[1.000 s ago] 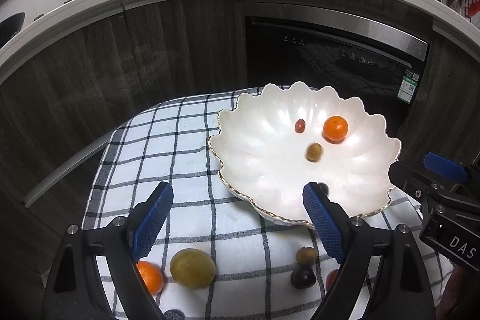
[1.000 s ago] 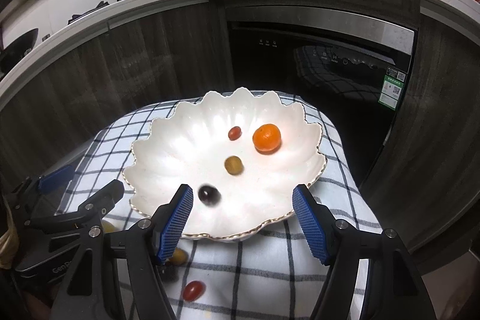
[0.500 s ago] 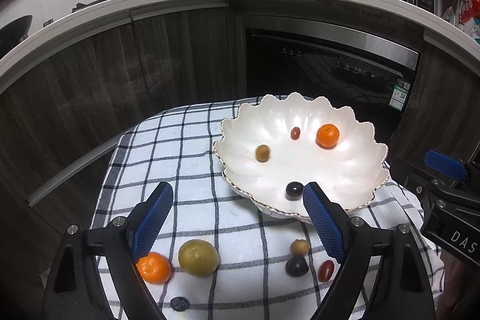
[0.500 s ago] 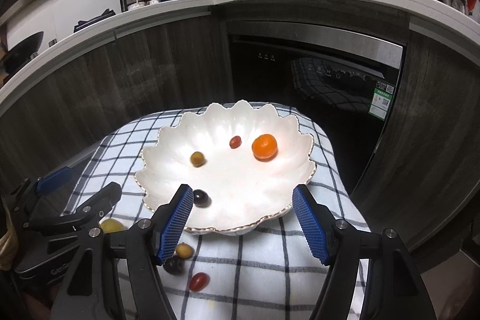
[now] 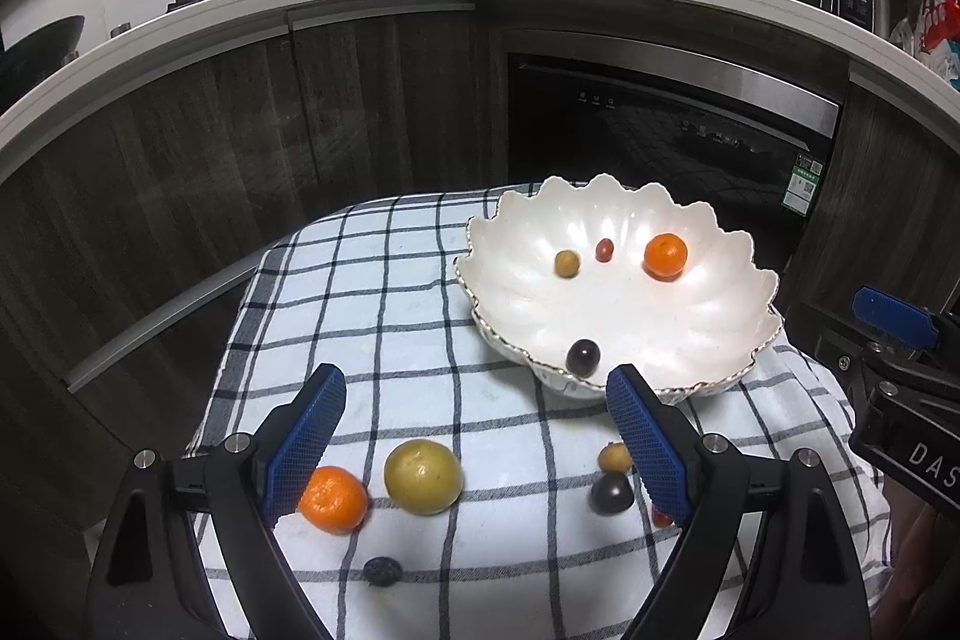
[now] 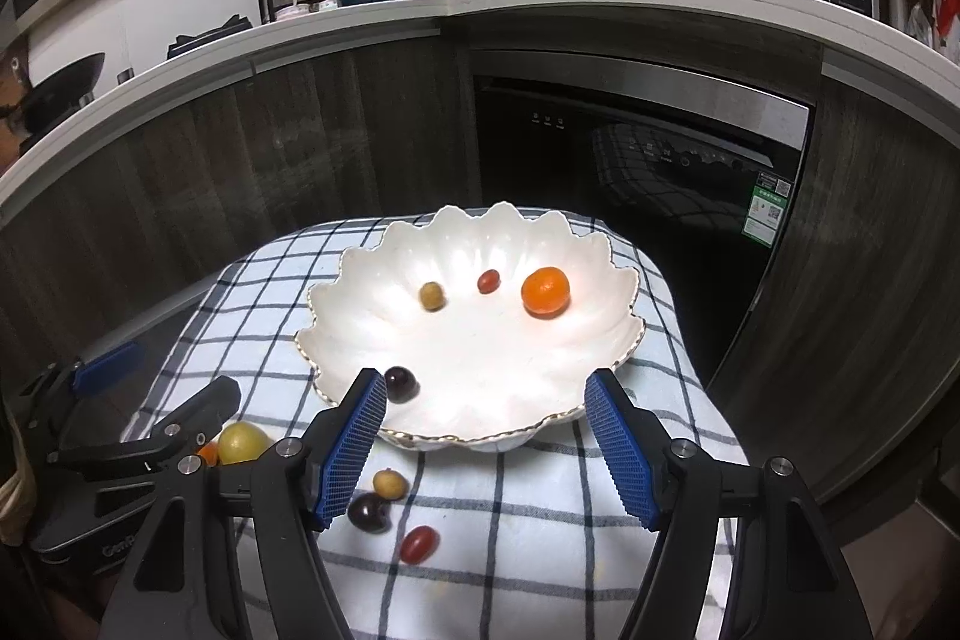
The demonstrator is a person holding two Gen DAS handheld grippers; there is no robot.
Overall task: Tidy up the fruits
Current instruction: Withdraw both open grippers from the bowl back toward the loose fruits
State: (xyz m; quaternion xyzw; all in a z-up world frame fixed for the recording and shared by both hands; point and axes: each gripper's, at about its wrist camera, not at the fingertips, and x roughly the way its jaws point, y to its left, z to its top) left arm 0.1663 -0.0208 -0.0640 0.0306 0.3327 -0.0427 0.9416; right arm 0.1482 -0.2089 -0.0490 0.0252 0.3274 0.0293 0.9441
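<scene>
Fruits are split between two places: four sit in the bowl [image 5: 708,340], and six lie on the checked cloth [image 5: 384,292] in front of it. In the bowl you have an orange [image 5: 665,255], a red tomato [image 5: 604,249], a tan berry [image 5: 566,263] and a dark grape [image 5: 582,357] near the front rim.

On the cloth, your left gripper [image 5: 474,451] frames most of what remains: a mandarin [image 5: 333,499] just beside its left pad, a yellow-green fruit [image 5: 423,476] next to that, and a blueberry [image 5: 382,571] closer to you. A small tan fruit [image 6: 390,483], a dark plum [image 6: 369,511] and a second tomato [image 6: 419,544] cluster near its right pad.

Both tongs are spread and hold nothing. Your right gripper [image 6: 486,448] looks over the bowl's front edge, with that cluster low and to its left.

Likely the next pick is from the cloth. Your left hand is nearer the mandarin and the yellow-green fruit, which lie below and slightly left of its centre line; both are round, so no axis matters. The cluster lies between the two hands, and its three fruits are nearly touching, so a pinch there risks nudging a neighbour.
</scene>
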